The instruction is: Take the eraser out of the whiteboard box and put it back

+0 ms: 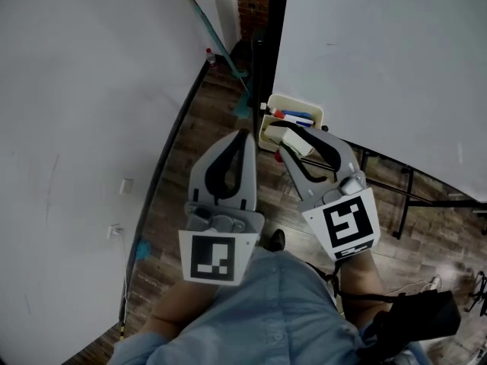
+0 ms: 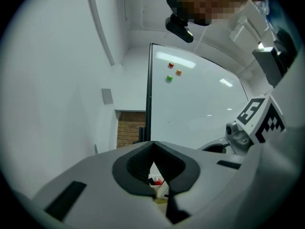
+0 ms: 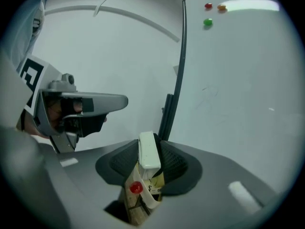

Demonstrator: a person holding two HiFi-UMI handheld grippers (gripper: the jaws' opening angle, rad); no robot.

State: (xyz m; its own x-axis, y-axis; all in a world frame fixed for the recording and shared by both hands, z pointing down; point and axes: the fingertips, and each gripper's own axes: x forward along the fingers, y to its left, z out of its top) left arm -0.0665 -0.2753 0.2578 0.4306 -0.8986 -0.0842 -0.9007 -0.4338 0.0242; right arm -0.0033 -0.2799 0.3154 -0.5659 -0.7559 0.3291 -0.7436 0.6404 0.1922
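Note:
My right gripper [image 1: 284, 141] is shut on a white block eraser [image 1: 295, 143], held just above the cream whiteboard box [image 1: 294, 102]. In the right gripper view the eraser [image 3: 148, 151] stands upright between the ribbed pads [image 3: 174, 163], with the box [image 3: 143, 204] and a red marker cap [image 3: 136, 187] below it. The box also holds markers with red and blue caps [image 1: 295, 117]. My left gripper [image 1: 244, 134] hovers left of the box with its jaws shut and nothing in them. Through the gap under its tips, the left gripper view shows the box [image 2: 160, 189].
The box hangs at the left edge of a large whiteboard [image 1: 380, 59], whose black post [image 1: 262, 44] runs up beside it. Coloured magnets [image 3: 208, 21] sit high on the board. A white wall [image 1: 76, 128] stands on the left. The stand's black legs [image 1: 403, 196] cross the wood floor.

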